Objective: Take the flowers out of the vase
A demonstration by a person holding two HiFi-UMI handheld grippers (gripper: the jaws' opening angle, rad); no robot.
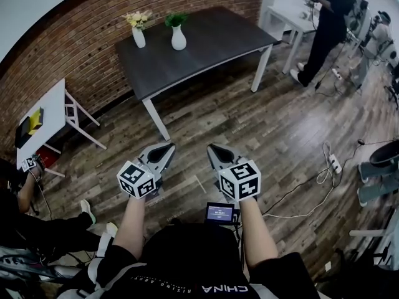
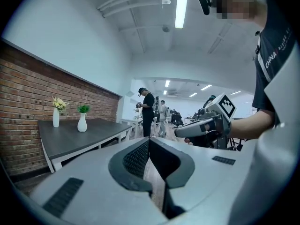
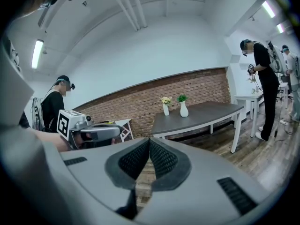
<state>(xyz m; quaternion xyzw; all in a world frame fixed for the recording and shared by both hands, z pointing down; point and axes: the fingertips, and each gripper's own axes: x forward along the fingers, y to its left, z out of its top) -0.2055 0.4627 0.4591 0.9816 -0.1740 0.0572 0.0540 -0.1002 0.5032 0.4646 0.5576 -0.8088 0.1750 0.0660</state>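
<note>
I held the left gripper [image 1: 161,152] and right gripper [image 1: 218,152] with jaws shut and empty, the pale flowers [image 1: 138,18] in their white vase [image 1: 139,38] being well away on the dark surface [image 1: 206,45].

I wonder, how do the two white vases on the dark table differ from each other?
The flower vase holds pale yellow flowers; the green-plant vase holds a green sprig. The flower vase is slimmer and straighter; the green-plant vase bulges low under a narrow neck. Both are white and stand upright.
</note>
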